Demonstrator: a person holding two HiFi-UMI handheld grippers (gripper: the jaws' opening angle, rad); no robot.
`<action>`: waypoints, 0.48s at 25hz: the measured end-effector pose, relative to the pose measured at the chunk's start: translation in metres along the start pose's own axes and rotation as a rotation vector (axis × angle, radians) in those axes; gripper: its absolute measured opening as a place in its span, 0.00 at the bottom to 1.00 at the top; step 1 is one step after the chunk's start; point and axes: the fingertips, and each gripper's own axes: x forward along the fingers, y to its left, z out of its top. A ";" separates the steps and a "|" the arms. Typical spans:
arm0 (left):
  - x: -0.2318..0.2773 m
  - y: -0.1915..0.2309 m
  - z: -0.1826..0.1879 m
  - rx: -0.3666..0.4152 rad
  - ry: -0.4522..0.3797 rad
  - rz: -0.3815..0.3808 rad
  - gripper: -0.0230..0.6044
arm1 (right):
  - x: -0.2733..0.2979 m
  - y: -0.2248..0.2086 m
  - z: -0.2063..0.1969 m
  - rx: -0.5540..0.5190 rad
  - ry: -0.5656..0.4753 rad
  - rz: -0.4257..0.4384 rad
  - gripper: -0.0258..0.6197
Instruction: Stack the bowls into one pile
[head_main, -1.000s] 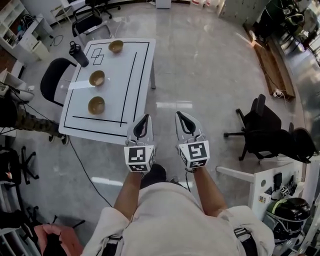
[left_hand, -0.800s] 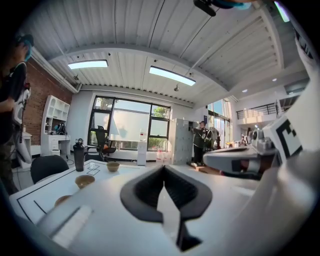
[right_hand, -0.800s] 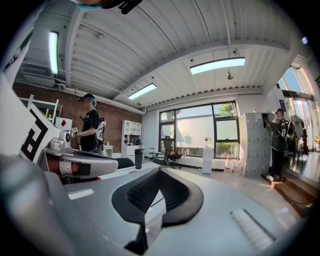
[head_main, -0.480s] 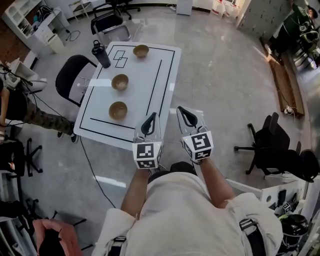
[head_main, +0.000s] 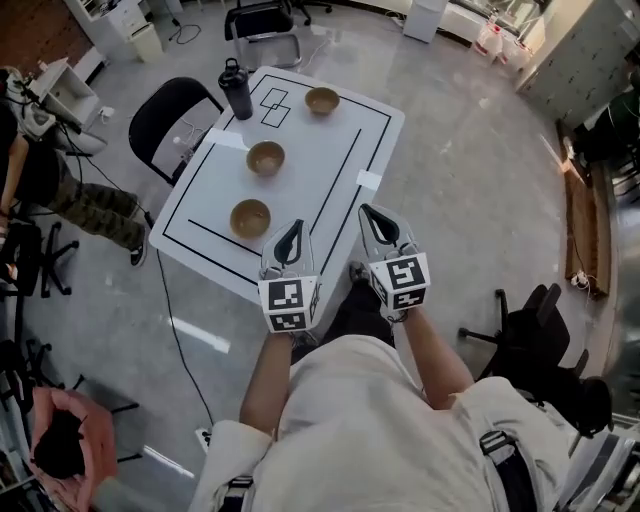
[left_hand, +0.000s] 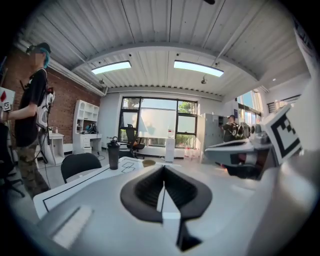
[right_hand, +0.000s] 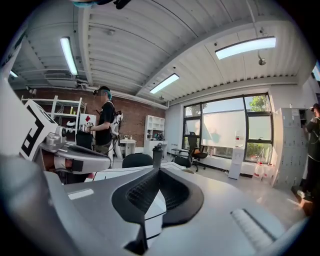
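Three brown bowls sit apart on a white table (head_main: 330, 160) marked with black lines: a near bowl (head_main: 250, 218), a middle bowl (head_main: 266, 158) and a far bowl (head_main: 322, 100). My left gripper (head_main: 294, 228) hangs shut over the table's near edge, just right of the near bowl, holding nothing. My right gripper (head_main: 369, 212) is shut too and empty, beside the table's near right edge. In the left gripper view the left gripper (left_hand: 163, 170) points along the table towards the far bowl (left_hand: 148, 162). In the right gripper view the right gripper (right_hand: 159, 172) points over the table (right_hand: 107, 175).
A black bottle (head_main: 237, 90) stands at the table's far left corner, with a black chair (head_main: 165, 120) beside it and another chair (head_main: 262, 22) beyond. A person (head_main: 40, 170) stands at the left. More office chairs (head_main: 540, 330) are at the right.
Both grippers have travelled forward to the table's near edge, staying shut. The table and bowls now lie right in front of them.
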 end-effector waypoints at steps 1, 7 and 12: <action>0.008 0.006 0.001 -0.002 0.000 0.026 0.04 | 0.016 -0.005 0.001 -0.008 0.001 0.023 0.04; 0.060 0.047 -0.006 -0.054 0.043 0.230 0.04 | 0.112 -0.026 0.015 -0.089 -0.012 0.211 0.04; 0.095 0.060 -0.014 -0.068 0.106 0.401 0.04 | 0.180 -0.032 0.015 -0.107 -0.003 0.410 0.04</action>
